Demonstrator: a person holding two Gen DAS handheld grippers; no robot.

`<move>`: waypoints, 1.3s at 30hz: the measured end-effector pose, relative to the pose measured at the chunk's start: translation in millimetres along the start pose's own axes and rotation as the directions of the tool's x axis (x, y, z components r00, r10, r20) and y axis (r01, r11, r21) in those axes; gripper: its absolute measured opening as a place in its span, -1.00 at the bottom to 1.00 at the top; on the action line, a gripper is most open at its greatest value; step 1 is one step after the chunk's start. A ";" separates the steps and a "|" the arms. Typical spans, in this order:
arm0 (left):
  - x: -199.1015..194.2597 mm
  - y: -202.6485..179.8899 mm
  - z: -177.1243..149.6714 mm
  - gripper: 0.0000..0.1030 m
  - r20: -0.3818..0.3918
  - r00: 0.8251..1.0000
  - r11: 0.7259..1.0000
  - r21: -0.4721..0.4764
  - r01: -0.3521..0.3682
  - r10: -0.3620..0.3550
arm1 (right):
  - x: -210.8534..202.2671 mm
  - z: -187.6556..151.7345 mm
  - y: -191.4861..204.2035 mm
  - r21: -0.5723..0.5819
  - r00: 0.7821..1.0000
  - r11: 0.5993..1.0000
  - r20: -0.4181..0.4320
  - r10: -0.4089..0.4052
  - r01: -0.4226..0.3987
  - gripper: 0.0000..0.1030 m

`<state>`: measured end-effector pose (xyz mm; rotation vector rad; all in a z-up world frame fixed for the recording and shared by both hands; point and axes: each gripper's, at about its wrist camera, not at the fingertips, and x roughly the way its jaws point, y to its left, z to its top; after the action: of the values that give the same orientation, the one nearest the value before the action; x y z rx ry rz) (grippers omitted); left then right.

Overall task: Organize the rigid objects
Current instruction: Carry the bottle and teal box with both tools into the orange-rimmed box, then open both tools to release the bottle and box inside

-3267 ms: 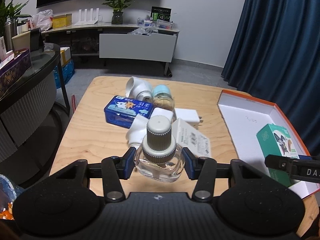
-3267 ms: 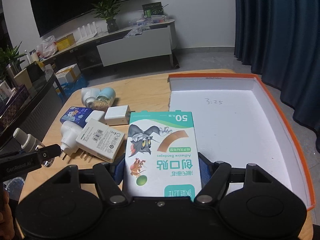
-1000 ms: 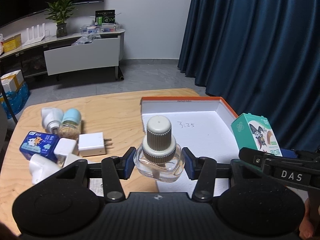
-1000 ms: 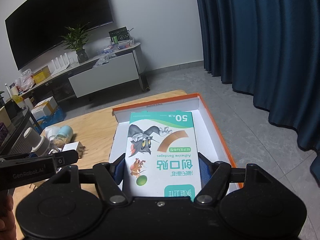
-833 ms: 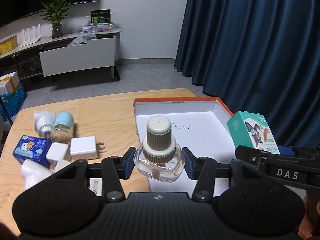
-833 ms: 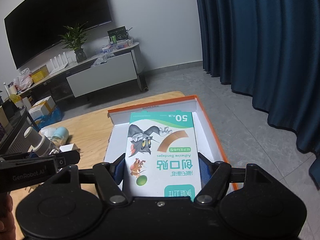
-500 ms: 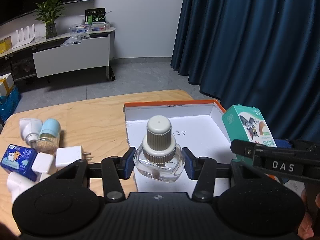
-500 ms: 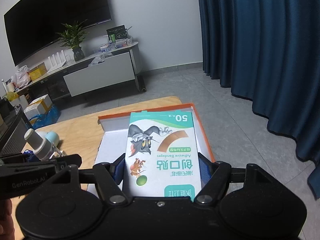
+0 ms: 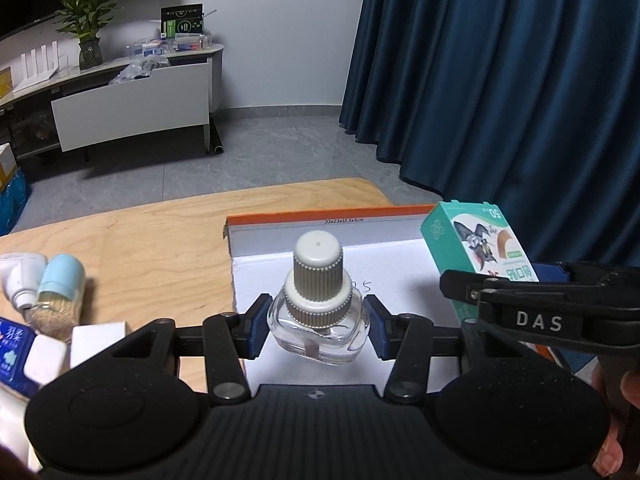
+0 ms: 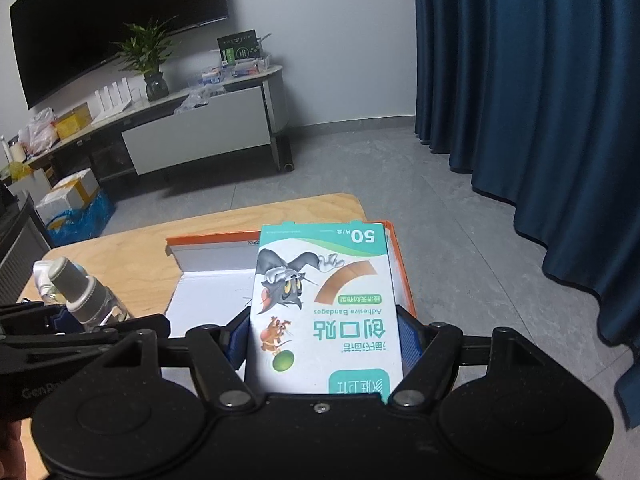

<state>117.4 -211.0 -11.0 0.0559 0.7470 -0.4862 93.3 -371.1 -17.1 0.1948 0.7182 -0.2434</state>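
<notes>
L gripper (image 9: 317, 330) pinches a clear glass bottle (image 9: 317, 320) w/ ribbed beige cap, upright, held above the near-left part of the orange-rimmed box (image 9: 280, 236). R gripper (image 10: 324, 336) clamps a green/white bandage carton (image 10: 322, 308) flat btw its pads, above the box's right side. Left of the box on the wood table (image 9: 152, 248): blue-capped jar (image 9: 60, 290), white plug adapters (image 9: 94, 338), blue tin (image 9: 14, 350).
</notes>
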 end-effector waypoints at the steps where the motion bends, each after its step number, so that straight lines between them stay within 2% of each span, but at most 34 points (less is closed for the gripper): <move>1: 3.4 -0.4 1.0 -0.03 -0.004 1.000 1.000 0.000 -0.001 0.001 | 3.5 2.3 -0.2 -0.002 1.000 1.000 0.002 -0.001 0.001 0.63; 6: 17.8 -2.3 6.9 -0.03 -0.017 1.000 1.000 -0.003 0.001 -0.001 | 19.0 10.4 -8.2 -0.002 1.000 1.000 0.024 -0.015 0.015 0.64; 10: 29.1 -5.5 11.4 -0.03 -0.026 1.000 1.000 -0.014 0.007 -0.008 | 12.0 11.2 -15.6 0.025 0.998 1.000 0.068 -0.005 0.003 0.72; 17: 42.6 -15.7 16.2 0.00 -0.046 0.995 0.996 -0.027 0.082 -0.083 | -8.9 17.3 -25.8 0.079 0.987 0.997 0.158 -0.028 0.015 0.72; 19: 37.9 -16.5 16.5 0.40 -0.028 0.996 0.996 -0.032 0.083 -0.084 | -12.4 17.3 -26.0 0.081 0.986 0.997 0.165 -0.024 0.010 0.72; 20: 34.1 -16.6 16.4 0.46 -0.019 0.996 0.996 -0.033 0.081 -0.082 | -14.4 17.3 -25.5 0.077 0.985 0.997 0.168 -0.022 0.009 0.72; 23: 22.9 -16.7 15.4 0.46 -0.019 0.997 0.997 -0.026 0.079 -0.080 | -21.1 17.2 -22.1 0.067 0.984 0.998 0.177 -0.021 0.009 0.72; 26: 14.0 -9.9 18.4 0.49 -0.026 0.998 0.997 -0.050 0.060 -0.061 | -30.4 16.9 -17.0 0.057 0.983 0.998 0.184 -0.016 0.006 0.72; 30: -5.1 -1.2 15.9 0.65 -0.028 0.999 0.998 -0.068 0.015 -0.017 | -47.1 8.3 -10.4 0.066 0.982 0.998 0.190 -0.009 -0.003 0.72; 39: -45.3 16.1 2.9 0.83 -0.052 0.994 0.993 -0.057 -0.102 0.099 | -68.1 -24.7 13.0 0.061 0.994 0.997 0.108 0.032 -0.038 0.73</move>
<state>97.9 -179.0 19.3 0.0496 0.8028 -0.3677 32.1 -341.8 11.5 0.2523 0.6010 -0.2415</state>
